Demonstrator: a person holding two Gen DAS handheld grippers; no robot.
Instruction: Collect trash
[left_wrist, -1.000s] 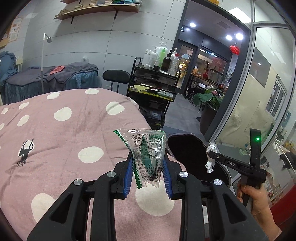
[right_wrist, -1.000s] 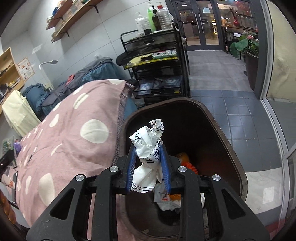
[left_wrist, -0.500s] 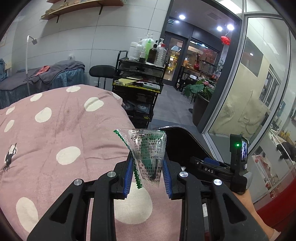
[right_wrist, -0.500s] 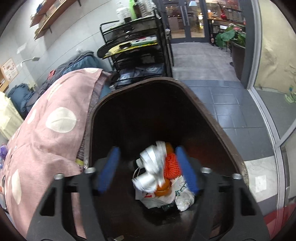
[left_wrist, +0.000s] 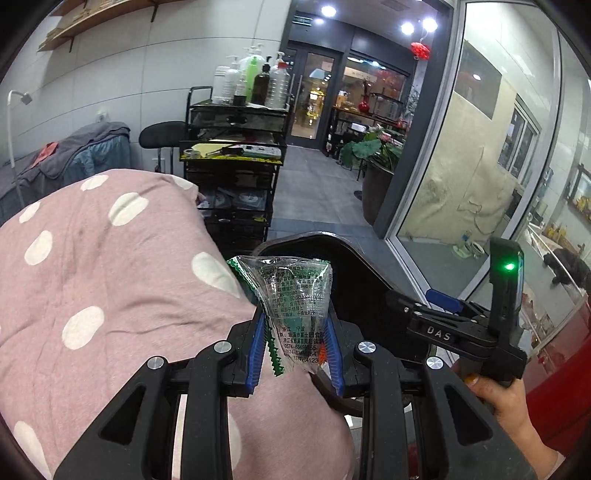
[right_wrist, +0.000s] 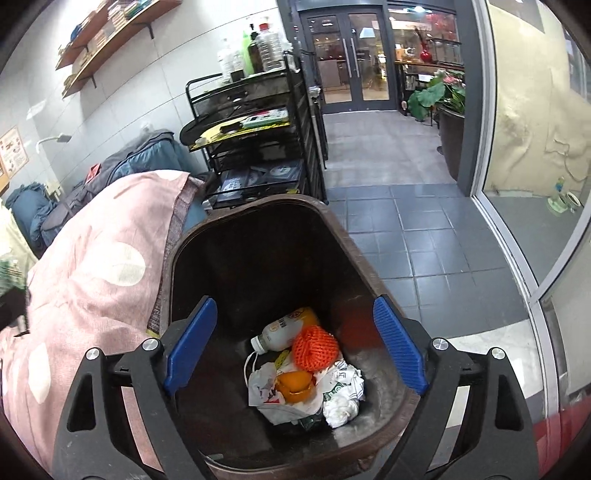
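My left gripper (left_wrist: 295, 352) is shut on a clear plastic wrapper (left_wrist: 291, 295) with green print, held above the pink dotted blanket (left_wrist: 110, 266) beside the dark brown trash bin (left_wrist: 362, 280). My right gripper (right_wrist: 295, 343) is open and empty over the bin (right_wrist: 258, 258). In the bin lie a crumpled white paper (right_wrist: 341, 404), an orange net (right_wrist: 316, 347), a bottle (right_wrist: 284, 328), orange peel (right_wrist: 295, 384) and wrappers. The right gripper also shows in the left wrist view (left_wrist: 443, 306) over the bin.
A black trolley (right_wrist: 258, 147) with bottles stands behind the bin. The bed with the pink blanket (right_wrist: 92, 277) touches the bin's left side. Grey tiled floor (right_wrist: 406, 221), a potted plant (right_wrist: 447, 110) and a glass partition lie to the right.
My right gripper opened and dropped the crumpled white paper into the bin. My left gripper moved right toward the bin with the wrapper.
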